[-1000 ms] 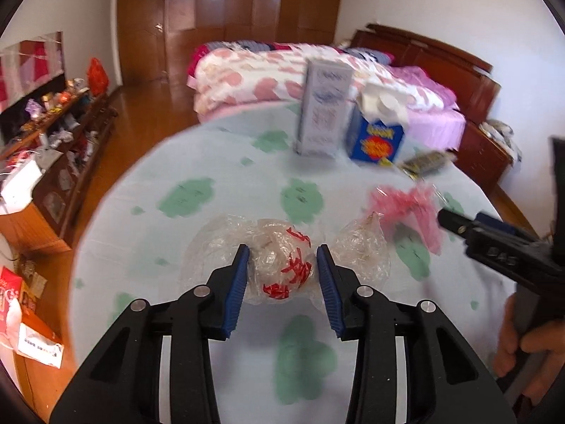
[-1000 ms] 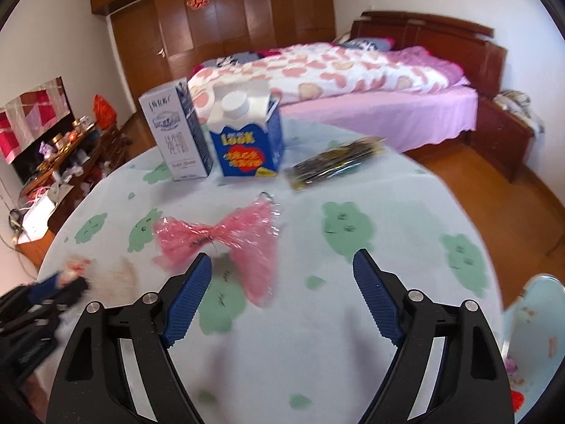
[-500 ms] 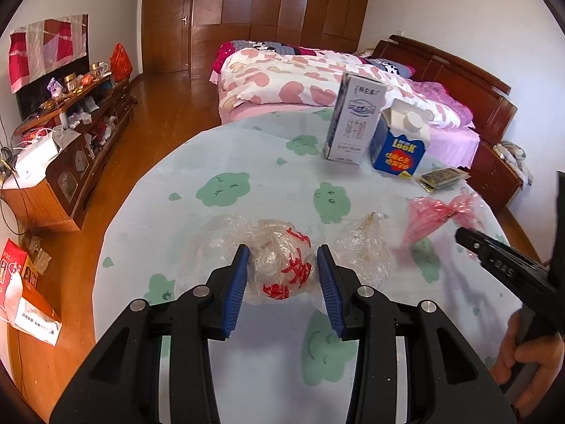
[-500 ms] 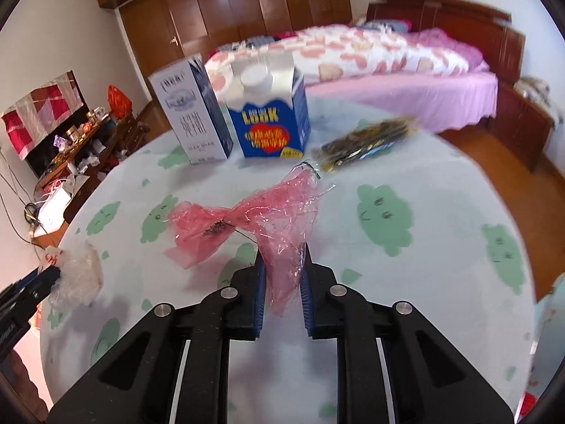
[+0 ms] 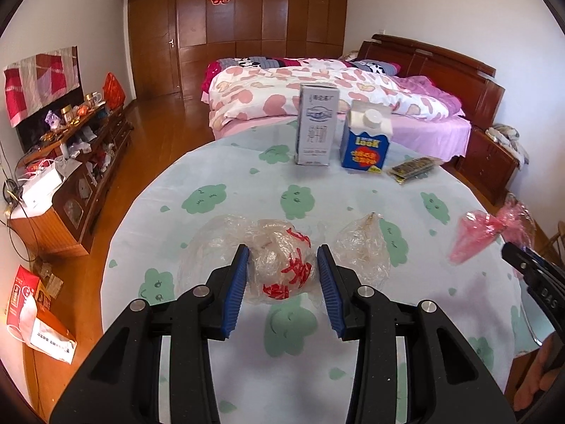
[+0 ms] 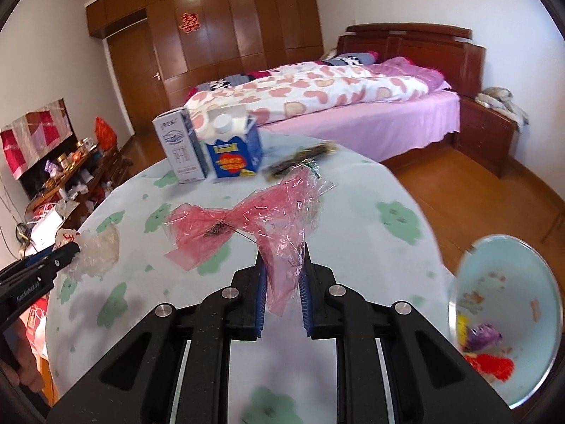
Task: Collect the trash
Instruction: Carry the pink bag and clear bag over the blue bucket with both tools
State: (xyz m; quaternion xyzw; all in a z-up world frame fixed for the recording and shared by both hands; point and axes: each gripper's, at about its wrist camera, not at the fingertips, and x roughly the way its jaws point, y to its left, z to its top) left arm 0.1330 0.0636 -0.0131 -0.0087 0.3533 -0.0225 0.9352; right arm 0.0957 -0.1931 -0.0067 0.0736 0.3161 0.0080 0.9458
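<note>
My left gripper (image 5: pixel 283 277) is shut on a crumpled clear plastic bag with red print (image 5: pixel 282 265). The bag bulges out on both sides of the blue pads and hangs above the round table (image 5: pixel 229 173). My right gripper (image 6: pixel 282 284) is shut on a pink cellophane wrapper (image 6: pixel 247 219), which fans out ahead of the fingers, clear of the cloth. In the left wrist view, the right gripper (image 5: pixel 529 272) shows at the right edge with the pink wrapper (image 5: pixel 487 233). In the right wrist view, the left gripper (image 6: pixel 53 265) enters from the left with the clear bag (image 6: pixel 95 251).
A grey-white milk carton (image 5: pixel 316 123), a blue carton (image 5: pixel 367 141) and a dark snack wrapper (image 5: pixel 413 169) lie at the table's far side. A pale blue bin (image 6: pixel 494 258) with trash in it sits low at the right. A bed stands behind and a cluttered cabinet to the left.
The right gripper's jaws closed on the pink wrapper and lifted it off the table, towards the right edge. The left gripper drew back and up a little with the clear bag.
</note>
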